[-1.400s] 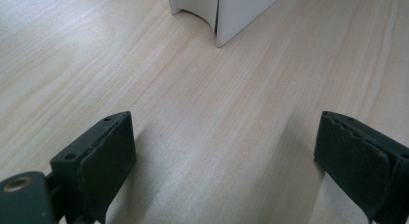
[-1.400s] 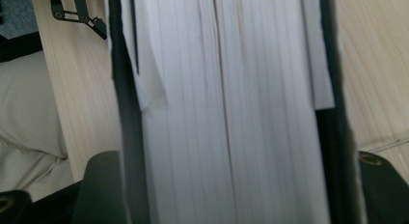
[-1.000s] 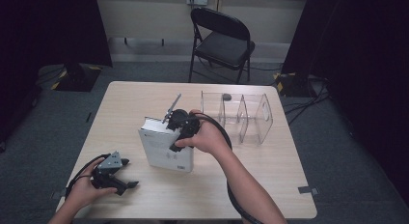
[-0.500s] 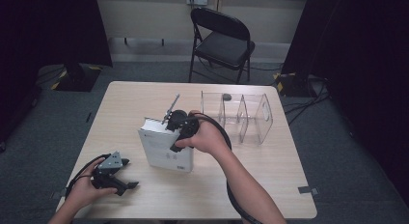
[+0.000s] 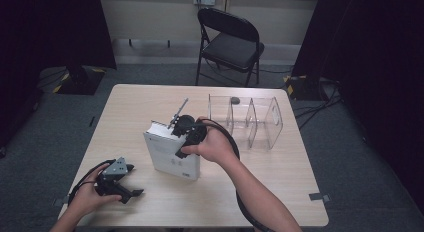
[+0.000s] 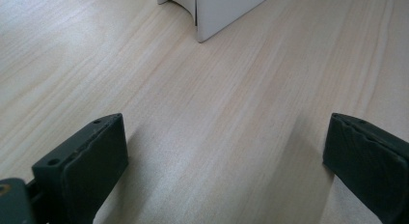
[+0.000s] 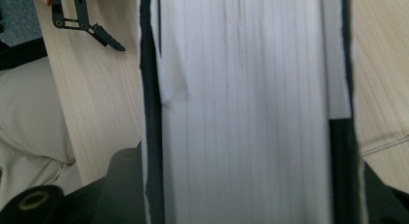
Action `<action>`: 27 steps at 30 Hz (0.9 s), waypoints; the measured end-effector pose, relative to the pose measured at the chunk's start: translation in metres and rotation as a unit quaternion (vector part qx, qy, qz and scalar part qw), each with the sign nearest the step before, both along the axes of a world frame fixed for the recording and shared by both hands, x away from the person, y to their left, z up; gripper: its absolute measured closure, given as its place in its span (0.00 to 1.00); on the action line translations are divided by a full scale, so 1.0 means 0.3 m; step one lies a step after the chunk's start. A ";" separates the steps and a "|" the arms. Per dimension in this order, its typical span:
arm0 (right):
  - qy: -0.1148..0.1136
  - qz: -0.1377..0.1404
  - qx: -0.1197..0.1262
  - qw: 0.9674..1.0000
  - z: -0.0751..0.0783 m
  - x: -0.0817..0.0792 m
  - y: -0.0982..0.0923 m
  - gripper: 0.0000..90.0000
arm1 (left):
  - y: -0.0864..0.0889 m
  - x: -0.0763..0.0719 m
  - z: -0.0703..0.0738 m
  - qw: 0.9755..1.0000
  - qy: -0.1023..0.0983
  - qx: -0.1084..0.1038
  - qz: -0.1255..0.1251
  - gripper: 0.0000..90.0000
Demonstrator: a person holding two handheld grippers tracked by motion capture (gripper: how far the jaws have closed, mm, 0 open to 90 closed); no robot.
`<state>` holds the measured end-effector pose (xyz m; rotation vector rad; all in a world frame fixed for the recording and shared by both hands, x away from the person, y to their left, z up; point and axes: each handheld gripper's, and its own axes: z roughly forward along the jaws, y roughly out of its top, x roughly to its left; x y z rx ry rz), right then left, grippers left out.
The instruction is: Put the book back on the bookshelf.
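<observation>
A thick white book [image 5: 172, 154] stands upright on the table [image 5: 280, 192]. My right gripper [image 5: 175, 134] comes down on its top edge. In the right gripper view its page block [image 7: 246, 108] runs between the two black jaws, which have just been closing and press on both covers. My left gripper [image 5: 133, 182] rests on the table at the front left, a person's hand around it. Its jaws have just been opening and stand wide over bare wood [image 6: 222, 161], with a corner of the book [image 6: 217, 11] ahead. The right gripper view also shows the left gripper [image 7: 82, 16] farther off.
A clear acrylic rack [image 5: 250, 119] with upright dividers stands at the back right of the table, a small dark object [image 5: 234, 99] at its far side. A black folding chair [image 5: 230, 44] stands beyond the table. The right gripper's cable loops beside the forearm.
</observation>
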<state>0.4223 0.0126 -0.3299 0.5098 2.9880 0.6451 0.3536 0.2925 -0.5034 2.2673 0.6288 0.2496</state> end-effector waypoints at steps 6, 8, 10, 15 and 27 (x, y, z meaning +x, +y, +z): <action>0.006 -0.011 0.004 1.000 0.008 -0.002 -0.011 0.57 | 0.000 0.000 0.000 1.000 0.001 0.001 -0.002 0.00; 0.008 -0.014 0.004 1.000 0.011 -0.003 -0.018 0.57 | 0.000 0.000 0.001 1.000 0.002 0.001 -0.002 0.00; 0.011 -0.014 0.004 1.000 0.016 -0.006 -0.023 0.58 | 0.000 0.000 0.001 1.000 0.002 0.001 -0.002 0.00; 0.013 -0.016 0.002 1.000 0.023 -0.009 -0.037 0.58 | 0.000 0.000 0.001 1.000 0.002 0.001 -0.002 0.00; 0.012 -0.017 0.004 1.000 0.026 -0.013 -0.078 0.57 | 0.000 0.000 0.001 1.000 0.002 0.001 -0.003 0.00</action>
